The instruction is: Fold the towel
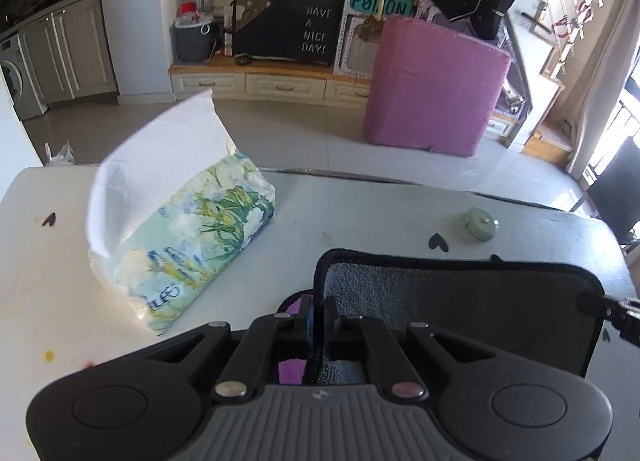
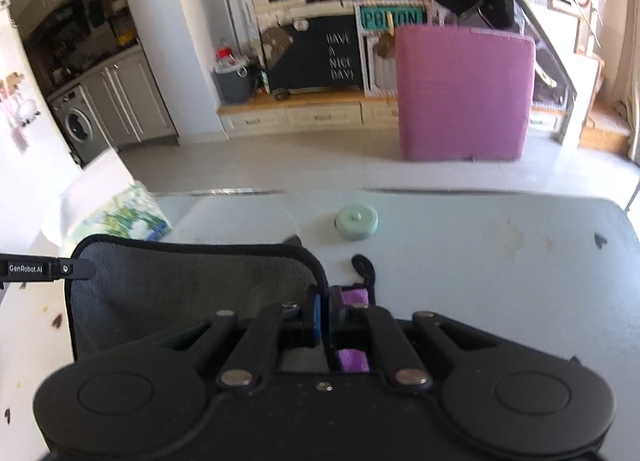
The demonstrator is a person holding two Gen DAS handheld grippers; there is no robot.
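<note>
A dark grey towel (image 1: 460, 301) with black edging and a purple underside is held up above the white table (image 1: 360, 213). My left gripper (image 1: 318, 313) is shut on its left corner. My right gripper (image 2: 325, 311) is shut on the towel's (image 2: 180, 285) right corner, where purple fabric (image 2: 354, 297) shows beside the fingers. The towel hangs between the two grippers as a raised sheet. The right gripper's tip (image 1: 616, 311) shows at the right edge of the left wrist view; the left gripper's tip (image 2: 44, 269) shows at the left edge of the right wrist view.
A floral tissue pack (image 1: 192, 245) with a white sheet sticking up lies at the table's left. A small round pale green tin (image 1: 478, 223) sits behind the towel, also in the right wrist view (image 2: 356, 223). Small dark specks dot the table. A pink cushion (image 1: 436, 89) stands on the floor beyond.
</note>
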